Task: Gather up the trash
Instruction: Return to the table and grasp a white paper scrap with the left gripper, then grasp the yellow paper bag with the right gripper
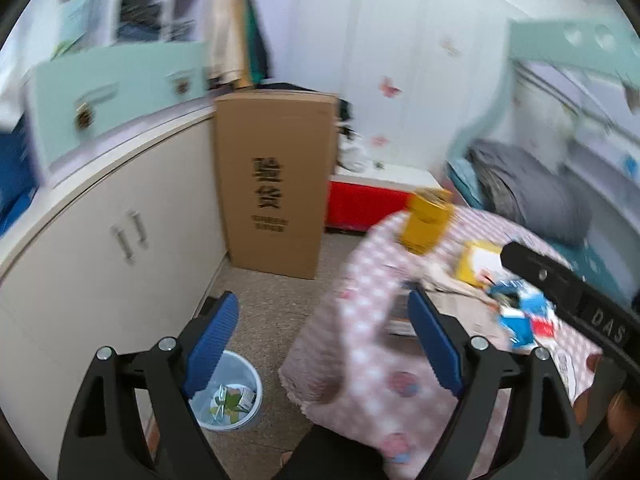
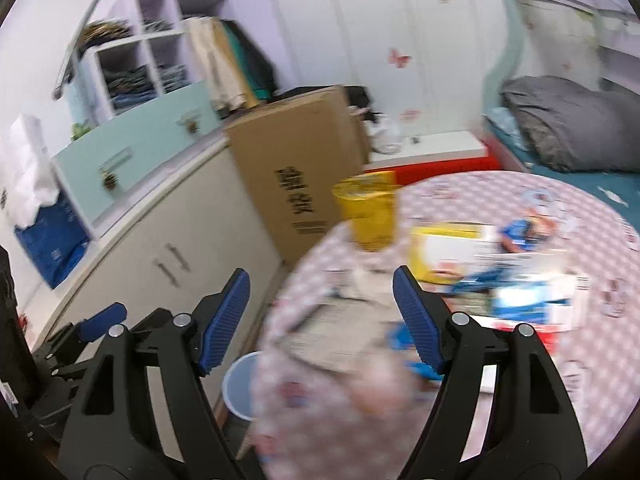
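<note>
Two black characters, cardboard box [image 1: 274,184]

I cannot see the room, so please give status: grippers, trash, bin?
Left gripper and right gripper open, empty. Trash on table. Bin on floor, partly filled. Nothing in the way.

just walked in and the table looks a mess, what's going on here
A person is clearing trash off a round table with a two-finger gripper in each hand. Right now the left gripper and the right gripper both have open, empty jaws. A yellow cup, a yellow box and blue-and-white wrappers sit on the tablecloth. A bin on the floor beside the table already holds some scraps.
</note>
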`<state>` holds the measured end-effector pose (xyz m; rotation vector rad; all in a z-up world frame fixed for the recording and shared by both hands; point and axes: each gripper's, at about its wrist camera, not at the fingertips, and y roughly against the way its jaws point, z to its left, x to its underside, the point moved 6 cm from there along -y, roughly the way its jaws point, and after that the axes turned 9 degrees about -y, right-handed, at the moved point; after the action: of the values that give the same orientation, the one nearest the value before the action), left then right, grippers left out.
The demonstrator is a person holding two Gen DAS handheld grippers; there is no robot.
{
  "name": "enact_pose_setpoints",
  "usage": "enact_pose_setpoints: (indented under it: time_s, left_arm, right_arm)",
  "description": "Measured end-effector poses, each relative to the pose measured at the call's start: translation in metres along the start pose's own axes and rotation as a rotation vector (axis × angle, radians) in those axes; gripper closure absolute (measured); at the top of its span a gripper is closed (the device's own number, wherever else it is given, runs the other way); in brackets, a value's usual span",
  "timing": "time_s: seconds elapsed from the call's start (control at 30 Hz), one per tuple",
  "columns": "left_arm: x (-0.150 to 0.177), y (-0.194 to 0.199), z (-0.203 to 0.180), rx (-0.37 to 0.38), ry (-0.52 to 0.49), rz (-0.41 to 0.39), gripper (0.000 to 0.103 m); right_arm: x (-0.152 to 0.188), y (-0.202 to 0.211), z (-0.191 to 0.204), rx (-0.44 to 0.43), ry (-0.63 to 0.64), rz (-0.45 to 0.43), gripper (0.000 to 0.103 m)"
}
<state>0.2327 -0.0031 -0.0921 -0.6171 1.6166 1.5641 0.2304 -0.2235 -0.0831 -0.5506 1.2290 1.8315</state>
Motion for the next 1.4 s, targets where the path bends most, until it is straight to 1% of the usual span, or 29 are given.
enact_pose_setpoints:
  time_s: [0.13, 0.2, 0.23, 0.3, 0.37, 0.53, 0.63, 0.7, 0.73, 0.77, 0.83, 0.87, 0.93, 0.97, 1.0, 1.03, 1.1, 1.17, 1.27, 1.37, 1.4]
  left_arm:
    - [-0.006, -0.009, -0.061, 0.062, -0.132, 0.01, 0.018]
    - [-0.007, -0.016, -0.093, 0.083, -0.203, 0.017, 0.018]
    - [-0.007, -0.021, -0.105, 0.088, -0.229, 0.028, 0.018]
    - [-0.006, -0.03, -0.123, 0.085, -0.265, 0.046, 0.018]
    - [-0.006, -0.044, -0.14, 0.065, -0.314, 0.077, 0.018]
    - [-0.005, -0.073, -0.148, -0.007, -0.388, 0.145, 0.019]
    - [-0.004, -0.085, -0.15, -0.028, -0.414, 0.173, 0.019]
    - [-0.003, -0.092, -0.151, -0.023, -0.422, 0.192, 0.028]
    - [-0.002, -0.096, -0.151, -0.018, -0.424, 0.21, 0.036]
    - [-0.001, -0.099, -0.151, -0.018, -0.424, 0.219, 0.042]
    - [0.001, -0.104, -0.149, -0.01, -0.415, 0.242, 0.05]
    - [0.001, -0.104, -0.148, 0.0, -0.407, 0.244, 0.06]
    - [-0.001, -0.104, -0.144, 0.03, -0.367, 0.252, 0.076]
    - [-0.005, -0.101, -0.141, 0.037, -0.34, 0.235, 0.086]
    - [-0.01, -0.096, -0.136, 0.055, -0.311, 0.221, 0.089]
    - [-0.013, -0.094, -0.134, 0.069, -0.29, 0.214, 0.092]
    - [-0.021, -0.087, -0.124, 0.097, -0.24, 0.189, 0.095]
    - [-0.029, -0.08, -0.112, 0.1, -0.209, 0.159, 0.098]
    - [-0.036, -0.072, -0.096, 0.091, -0.164, 0.121, 0.101]
    - [-0.042, -0.067, -0.08, 0.13, -0.102, 0.094, 0.101]
    - [-0.044, -0.065, -0.074, 0.132, -0.086, 0.081, 0.101]
  right_arm:
    - [-0.007, 0.01, -0.054, 0.05, -0.066, -0.007, 0.03]
    - [-0.007, 0.012, -0.073, 0.062, -0.09, -0.005, 0.03]
    - [-0.007, 0.014, -0.085, 0.071, -0.101, -0.006, 0.03]
    - [-0.006, 0.014, -0.096, 0.076, -0.117, -0.001, 0.03]
    - [-0.006, 0.013, -0.106, 0.08, -0.131, 0.003, 0.03]
    - [-0.004, 0.005, -0.124, 0.077, -0.146, 0.029, 0.03]
    - [-0.005, 0.0, -0.13, 0.076, -0.152, 0.044, 0.03]
    - [-0.006, -0.003, -0.135, 0.075, -0.159, 0.051, 0.03]
    - [-0.007, -0.005, -0.136, 0.075, -0.163, 0.056, 0.03]
    - [-0.007, -0.007, -0.137, 0.074, -0.165, 0.059, 0.03]
    - [-0.008, -0.009, -0.139, 0.073, -0.167, 0.066, 0.03]
    - [-0.008, -0.009, -0.14, 0.072, -0.166, 0.068, 0.03]
    - [-0.009, -0.011, -0.139, 0.072, -0.163, 0.07, 0.03]
    - [-0.009, -0.011, -0.139, 0.072, -0.159, 0.072, 0.03]
    - [-0.009, -0.012, -0.137, 0.071, -0.155, 0.074, 0.03]
    - [-0.01, -0.013, -0.136, 0.072, -0.152, 0.075, 0.03]
    - [-0.012, -0.014, -0.133, 0.07, -0.146, 0.077, 0.03]
    - [-0.014, -0.017, -0.129, 0.065, -0.141, 0.078, 0.03]
    - [-0.019, -0.022, -0.118, 0.047, -0.131, 0.086, 0.03]
    - [-0.024, -0.03, -0.102, 0.038, -0.097, 0.091, 0.03]
    - [-0.026, -0.033, -0.095, 0.036, -0.085, 0.095, 0.03]
